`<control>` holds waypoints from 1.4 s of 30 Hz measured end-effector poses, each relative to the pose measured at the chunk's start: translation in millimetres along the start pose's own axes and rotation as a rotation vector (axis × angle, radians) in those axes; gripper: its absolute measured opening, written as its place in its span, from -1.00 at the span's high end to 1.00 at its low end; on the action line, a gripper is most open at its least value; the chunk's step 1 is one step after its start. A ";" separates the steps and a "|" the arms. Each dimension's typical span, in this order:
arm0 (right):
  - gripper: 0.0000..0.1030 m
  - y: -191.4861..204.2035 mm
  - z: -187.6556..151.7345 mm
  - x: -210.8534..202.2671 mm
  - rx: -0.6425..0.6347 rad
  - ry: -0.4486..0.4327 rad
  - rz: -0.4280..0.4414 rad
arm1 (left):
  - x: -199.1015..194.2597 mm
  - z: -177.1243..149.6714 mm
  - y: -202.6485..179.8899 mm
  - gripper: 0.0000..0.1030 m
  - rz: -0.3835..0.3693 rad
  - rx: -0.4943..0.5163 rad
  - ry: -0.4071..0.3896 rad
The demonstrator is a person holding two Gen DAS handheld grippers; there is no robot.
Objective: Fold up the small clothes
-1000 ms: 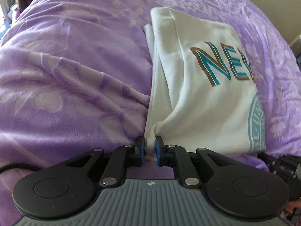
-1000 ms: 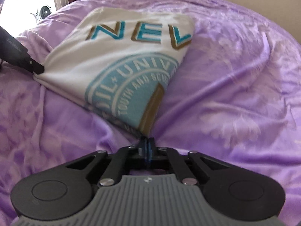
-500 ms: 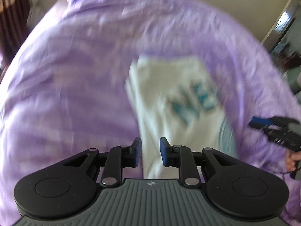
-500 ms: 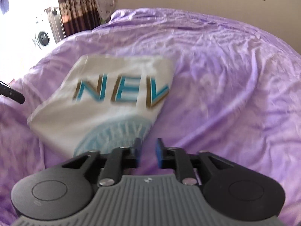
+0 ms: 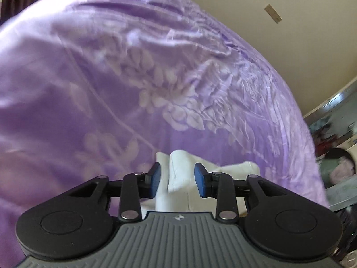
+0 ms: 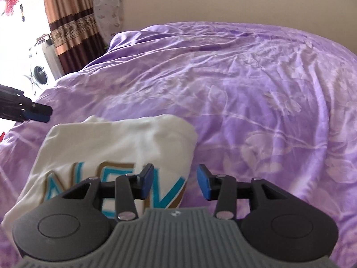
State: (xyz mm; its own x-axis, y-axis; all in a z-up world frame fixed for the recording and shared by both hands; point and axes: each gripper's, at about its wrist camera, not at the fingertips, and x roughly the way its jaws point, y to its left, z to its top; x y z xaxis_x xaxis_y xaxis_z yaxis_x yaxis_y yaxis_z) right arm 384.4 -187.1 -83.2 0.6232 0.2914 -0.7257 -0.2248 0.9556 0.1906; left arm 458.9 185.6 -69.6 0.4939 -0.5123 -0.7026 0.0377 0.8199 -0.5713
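Left gripper (image 5: 176, 179) raised above the near edge of a folded white shirt (image 5: 178, 174), blue pads (image 5: 154, 179) spread wide, gripping nothing, aimed across the purple floral bedspread (image 5: 111, 84). Right gripper (image 6: 175, 182) likewise lifted over the shirt's (image 6: 125, 140) right corner, pads (image 6: 145, 181) parted and bare of cloth, pointed toward the far side of the bed. Folded into a flat rectangle on the bedspread (image 6: 256, 89), teal-and-gold lettering face up. Seen from the right wrist, left gripper (image 6: 33, 111) poking in at the left edge, beyond the shirt's far corner and apart from it.

A second ago, both pinched shut on the fabric's near corners, low against the bedding; half a second ago, released with narrow gaps and rising. Now opened much wider and tilted upward, with more wall, a brown curtain (image 6: 71, 22) and a washing machine (image 6: 40, 73) showing behind. Shirt unmoved, fold intact.
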 end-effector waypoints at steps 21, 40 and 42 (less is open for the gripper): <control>0.24 -15.7 -18.0 40.2 0.040 -0.008 0.016 | 44.4 -22.6 -52.2 0.89 0.209 0.507 -0.067; -0.24 -22.5 -24.7 -11.7 0.214 -0.034 0.093 | -34.2 -38.0 -28.0 -0.55 0.174 0.115 -0.023; -0.26 -23.9 -28.1 -14.0 0.268 -0.027 0.134 | -31.9 -46.2 -20.8 -0.55 0.140 0.074 0.000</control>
State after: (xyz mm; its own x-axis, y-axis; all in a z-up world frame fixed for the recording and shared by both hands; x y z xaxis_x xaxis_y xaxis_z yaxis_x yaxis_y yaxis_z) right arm 360.1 -215.3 -96.2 0.6217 0.4137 -0.6650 -0.1029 0.8849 0.4543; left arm 402.2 173.1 -54.8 0.4990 -0.3913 -0.7732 0.0325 0.9000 -0.4346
